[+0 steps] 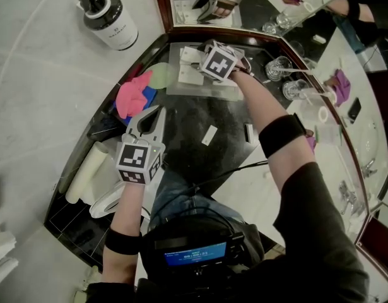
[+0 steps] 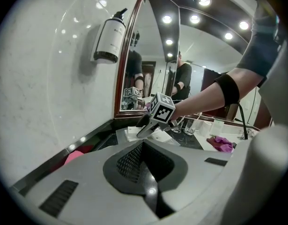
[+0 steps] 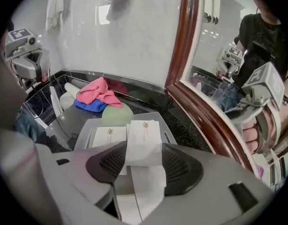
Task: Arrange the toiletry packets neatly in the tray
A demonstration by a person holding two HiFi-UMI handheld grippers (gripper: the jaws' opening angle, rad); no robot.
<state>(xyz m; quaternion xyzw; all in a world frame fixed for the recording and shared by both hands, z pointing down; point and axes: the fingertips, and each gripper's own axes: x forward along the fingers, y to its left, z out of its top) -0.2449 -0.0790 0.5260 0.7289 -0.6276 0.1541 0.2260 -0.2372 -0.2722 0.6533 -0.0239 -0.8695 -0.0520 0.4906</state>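
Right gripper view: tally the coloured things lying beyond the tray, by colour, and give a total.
Pink cloth: 1
Blue cloth: 1
Green round pad: 1
Total: 3

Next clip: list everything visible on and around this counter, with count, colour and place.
tray: one, grey, back of counter beside mirror.
packets in tray: at least two, white, lying flat.
held packet: one, white, between right gripper's jaws above tray.
loose packets: two, white, on dark counter.
cloths: pink cloth on blue cloth, left of tray; purple cloth, far right.
disc: one, pale green, by tray's left edge.
pump bottle: one, white, black pump, on wall.
rolled towel: one, cream, counter's left end.
glasses: two, clear, right of tray.
left gripper: one, grey, shut, empty, over counter's left.
right gripper: one, grey, closed on held packet.
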